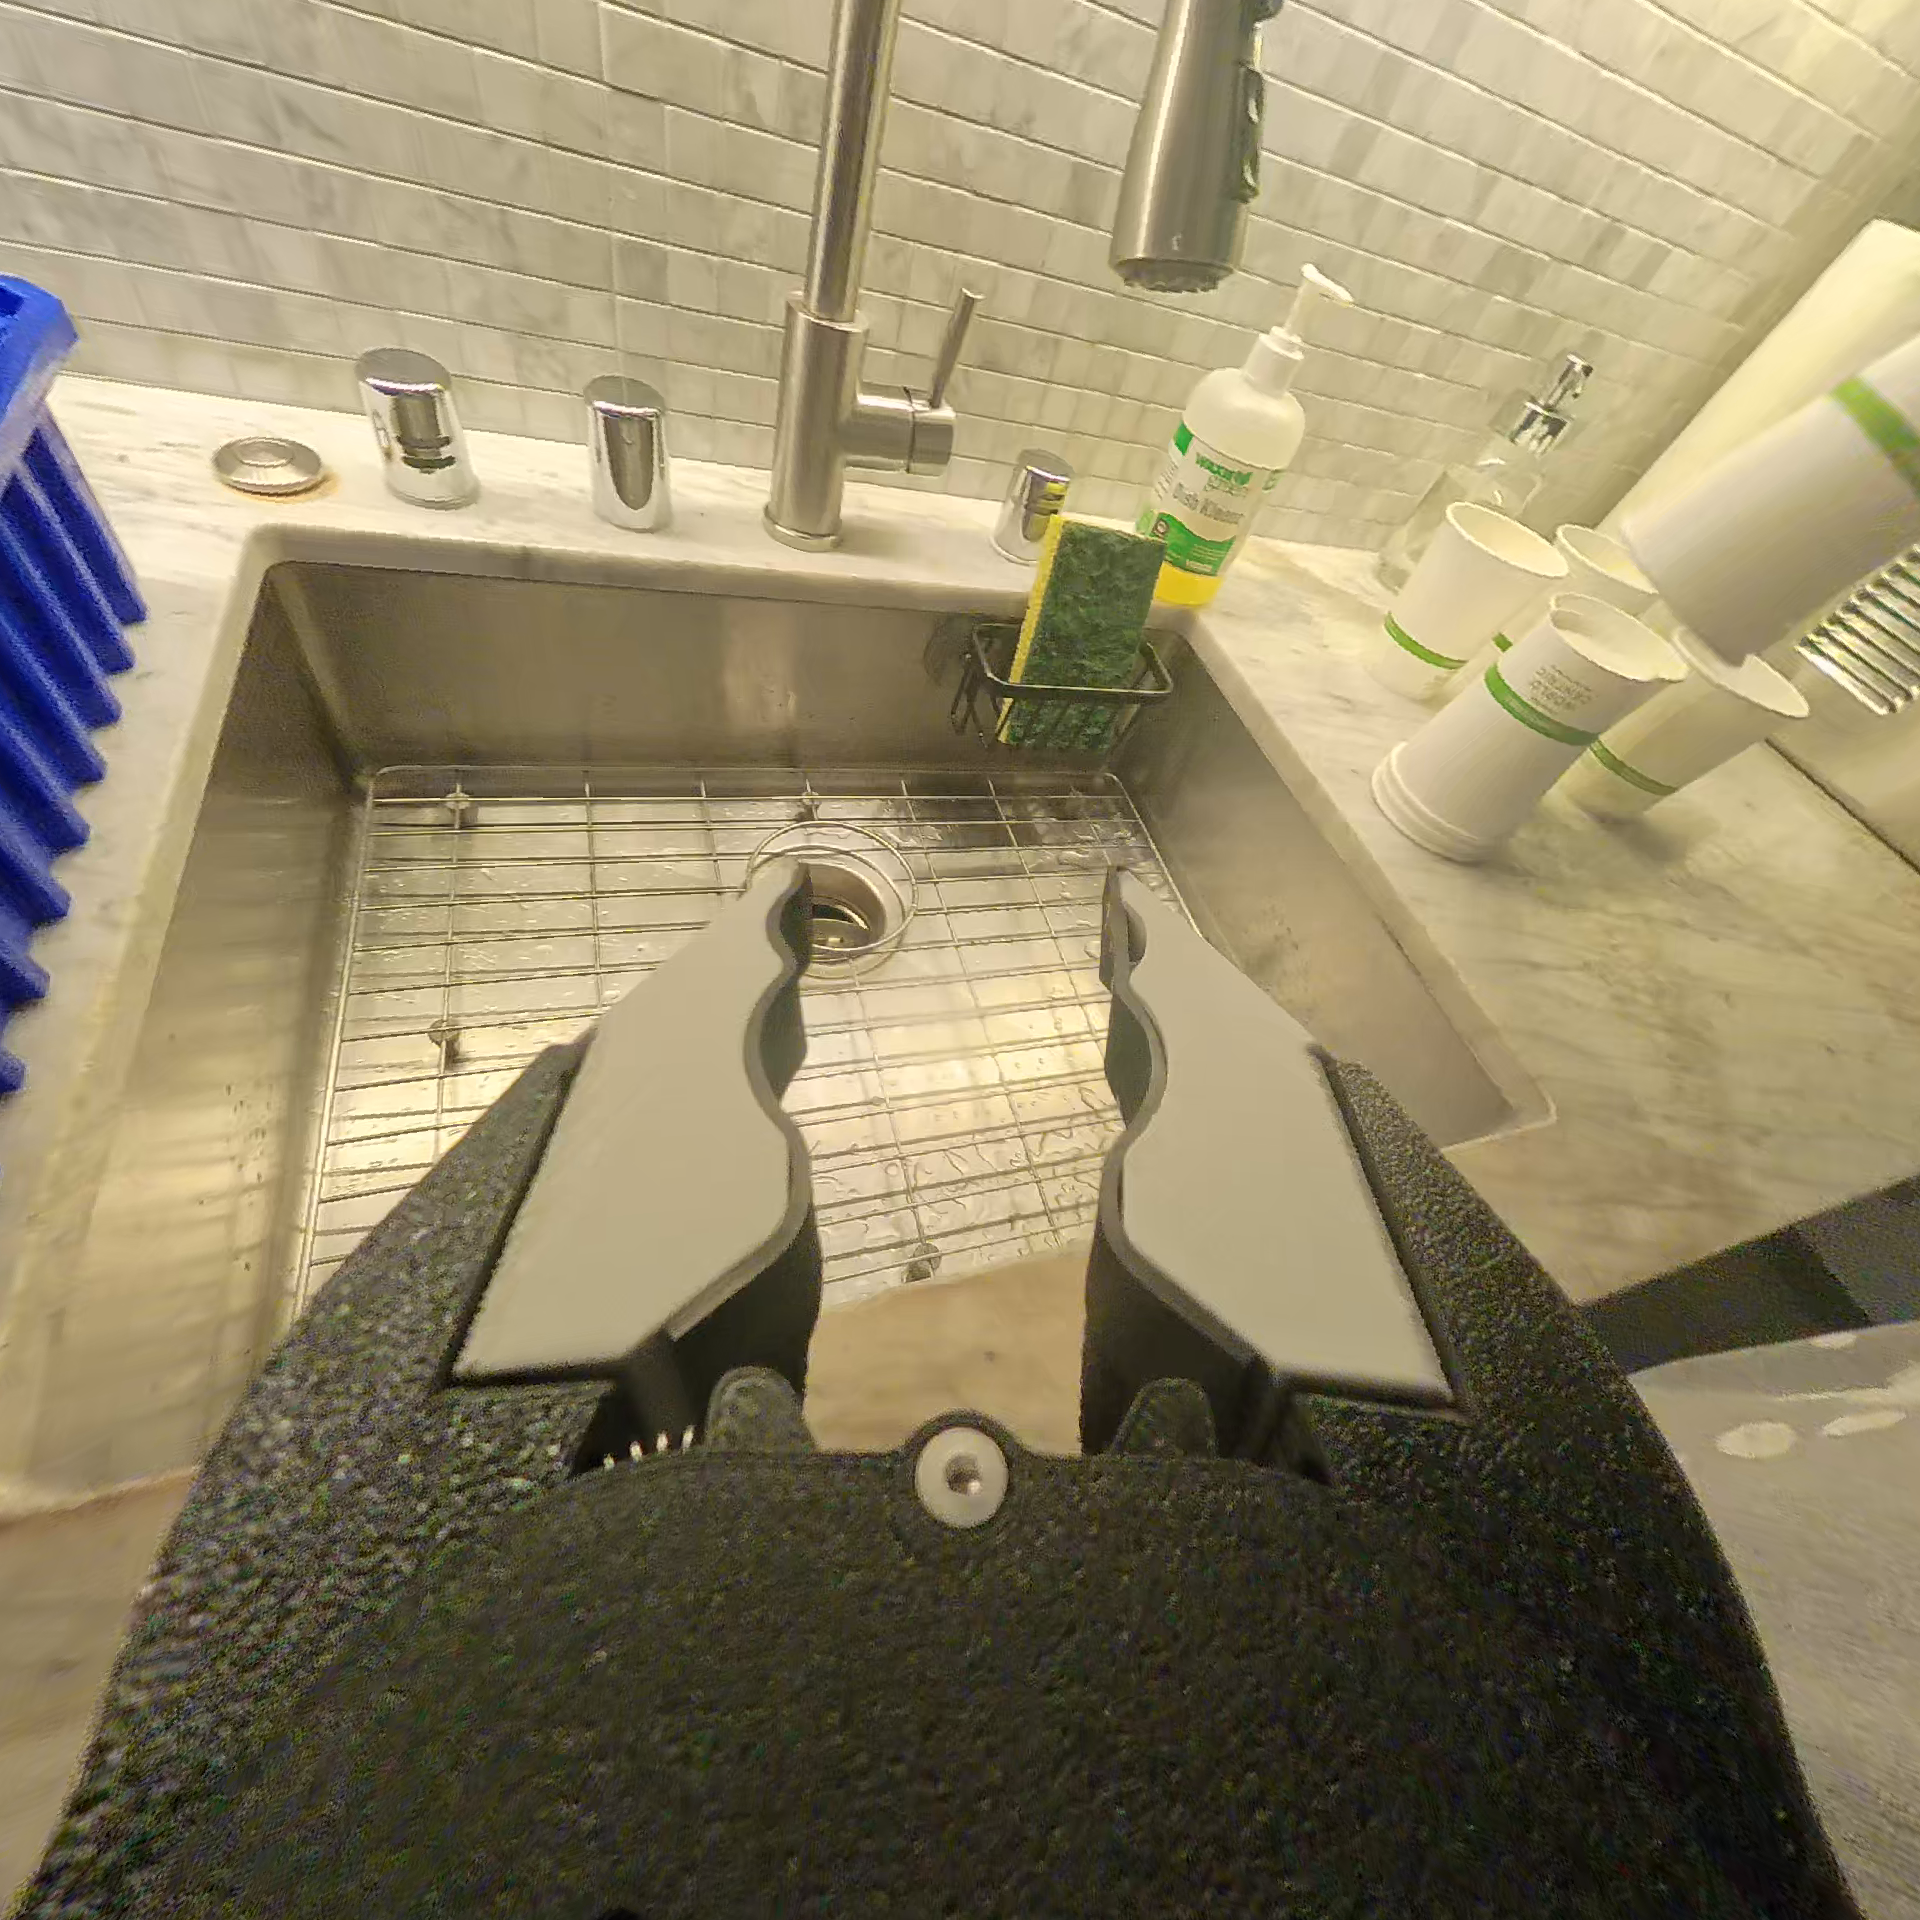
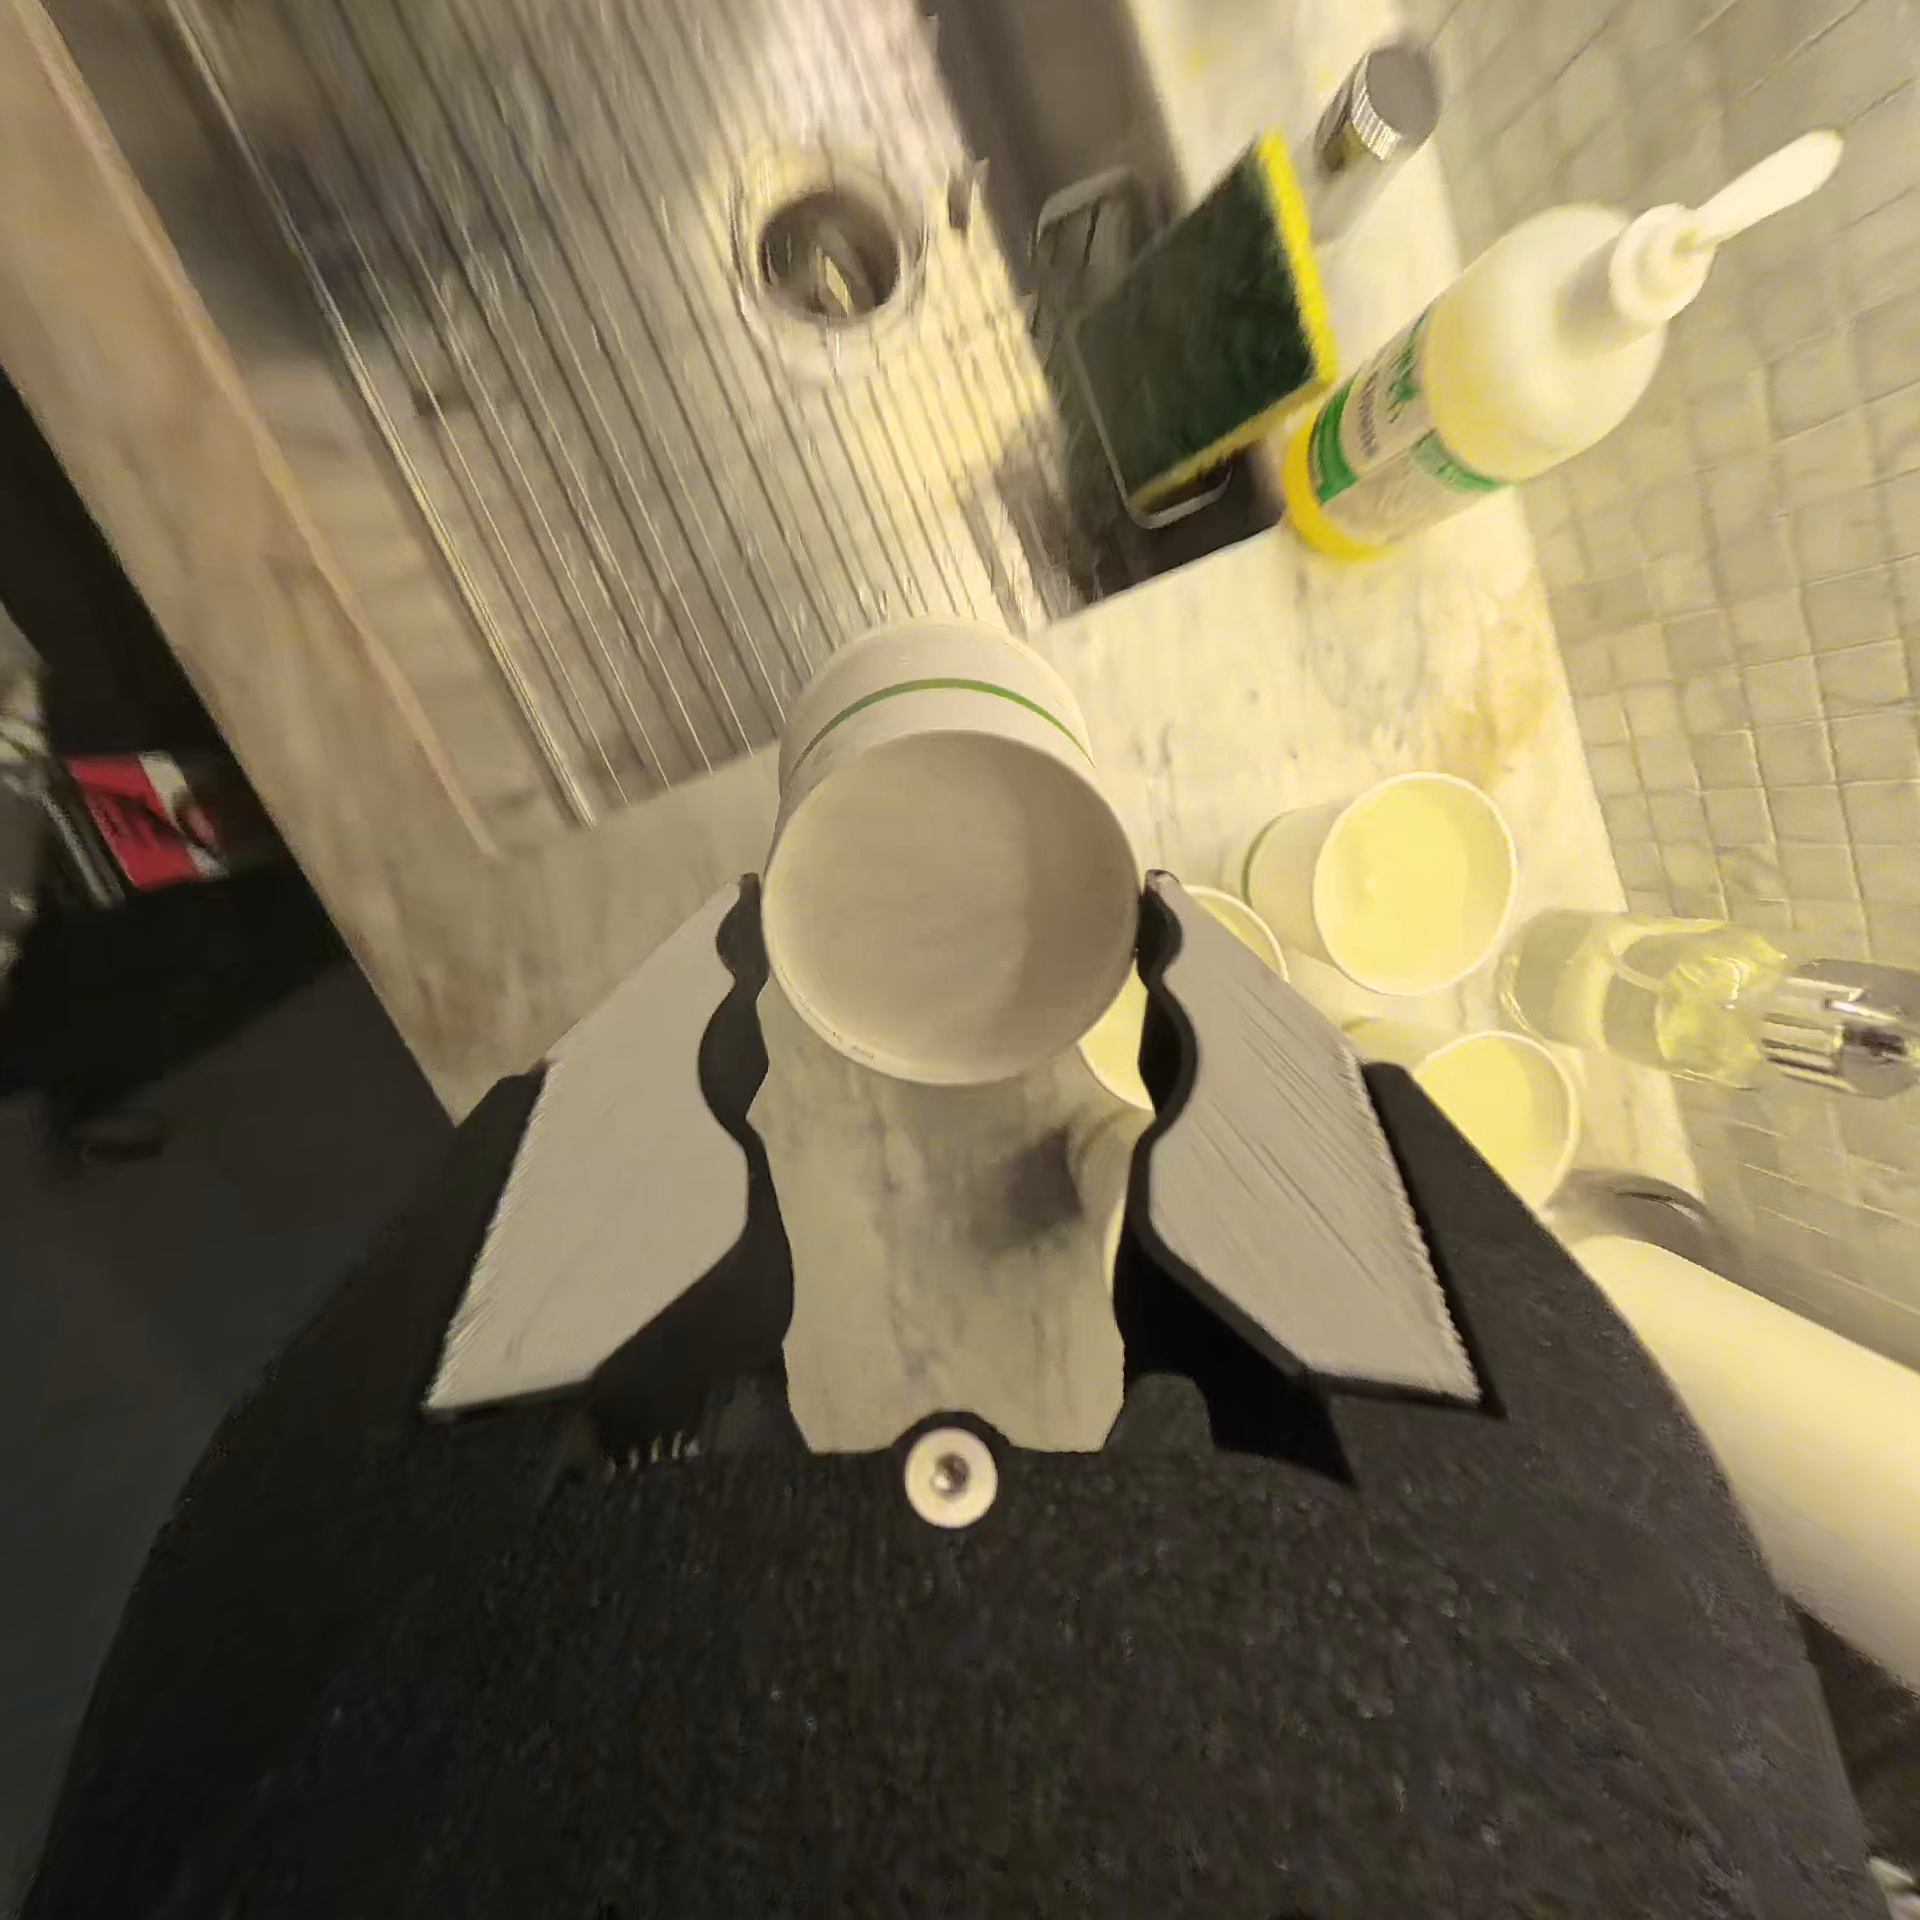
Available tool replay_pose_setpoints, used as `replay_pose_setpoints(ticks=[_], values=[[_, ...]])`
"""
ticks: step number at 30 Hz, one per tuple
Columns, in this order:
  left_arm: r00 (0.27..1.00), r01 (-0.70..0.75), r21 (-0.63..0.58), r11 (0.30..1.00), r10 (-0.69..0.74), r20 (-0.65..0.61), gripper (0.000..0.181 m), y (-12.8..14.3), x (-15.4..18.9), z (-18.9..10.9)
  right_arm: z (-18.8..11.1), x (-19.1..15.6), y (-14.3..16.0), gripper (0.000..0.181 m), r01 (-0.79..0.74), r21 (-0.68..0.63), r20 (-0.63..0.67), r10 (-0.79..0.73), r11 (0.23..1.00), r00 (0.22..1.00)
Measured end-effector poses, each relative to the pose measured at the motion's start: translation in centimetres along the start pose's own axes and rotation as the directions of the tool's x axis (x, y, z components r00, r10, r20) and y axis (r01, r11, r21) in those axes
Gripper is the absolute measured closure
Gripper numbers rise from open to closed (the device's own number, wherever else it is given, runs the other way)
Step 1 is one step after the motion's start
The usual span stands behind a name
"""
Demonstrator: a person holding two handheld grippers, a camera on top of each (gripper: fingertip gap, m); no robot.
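My right gripper (image 2: 951,906) is shut on a white paper cup (image 2: 935,831) with a green stripe. The cup's base faces the camera and it hangs over the marble counter (image 2: 1247,675) by the sink's edge. The view is motion-blurred. In the left wrist view this cup (image 1: 1756,509) shows tilted at the upper right, above other cups. My left gripper (image 1: 951,899) is open and empty, held over the steel sink (image 1: 260,831), its fingertips above the wire grid (image 1: 582,935) near the drain (image 1: 836,914).
Several paper cups (image 1: 1496,717) stand on the right counter, also in the right wrist view (image 2: 1413,883). A green-yellow sponge (image 1: 1091,623) sits in a black caddy, beside a soap bottle (image 1: 1226,457). Faucet (image 1: 842,312), glass dispenser (image 2: 1662,997), blue rack (image 1: 42,675). The tips of one gripper are about 45 centimetres away from the tips of the other.
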State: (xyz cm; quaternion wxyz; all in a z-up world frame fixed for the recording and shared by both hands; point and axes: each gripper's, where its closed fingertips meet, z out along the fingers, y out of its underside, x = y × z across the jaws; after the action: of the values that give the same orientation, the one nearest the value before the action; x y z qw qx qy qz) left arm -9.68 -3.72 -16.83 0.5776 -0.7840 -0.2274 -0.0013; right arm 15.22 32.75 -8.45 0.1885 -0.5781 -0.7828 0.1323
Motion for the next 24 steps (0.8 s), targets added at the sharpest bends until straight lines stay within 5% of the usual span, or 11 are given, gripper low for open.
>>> replay_pose_setpoints(ticks=[4,9,12,16,19,24], values=[[0.995,-0.024,-0.012,1.0,0.023,-0.098,0.124,-0.2,2.1,0.7,-3.0,-3.1,-1.8,0.11,-0.192,0.379,0.061,0.183,0.905,0.981],[0.941,-0.021,-0.013,1.0,0.016,-0.338,0.121,-1.1,7.8,1.4,-5.5,-7.5,-3.6,0.111,-0.491,0.749,0.363,0.345,0.445,0.866],[0.851,-0.009,-0.023,1.0,-0.004,-0.526,0.115,-1.9,12.6,1.2,-5.5,-10.2,-4.9,0.111,-0.643,0.759,0.592,0.301,0.104,0.747],[0.687,0.036,-0.02,0.999,-0.039,-0.725,0.107,-3.9,18.5,0.2,-5.5,-14.1,-8.4,0.111,-0.792,0.561,0.822,0.044,-0.242,0.568],[0.59,0.087,0.019,0.996,-0.036,-0.807,0.096,-6.9,21.3,-0.5,-5.5,-17.1,-11.6,0.11,-0.881,0.336,0.884,-0.21,-0.333,0.417],[0.467,0.115,0.179,0.977,0.106,-0.878,0.084,-12.5,24.3,-3.1,-5.5,-21.9,-15.5,0.111,-0.971,0.12,0.839,-0.501,-0.208,0.211]])
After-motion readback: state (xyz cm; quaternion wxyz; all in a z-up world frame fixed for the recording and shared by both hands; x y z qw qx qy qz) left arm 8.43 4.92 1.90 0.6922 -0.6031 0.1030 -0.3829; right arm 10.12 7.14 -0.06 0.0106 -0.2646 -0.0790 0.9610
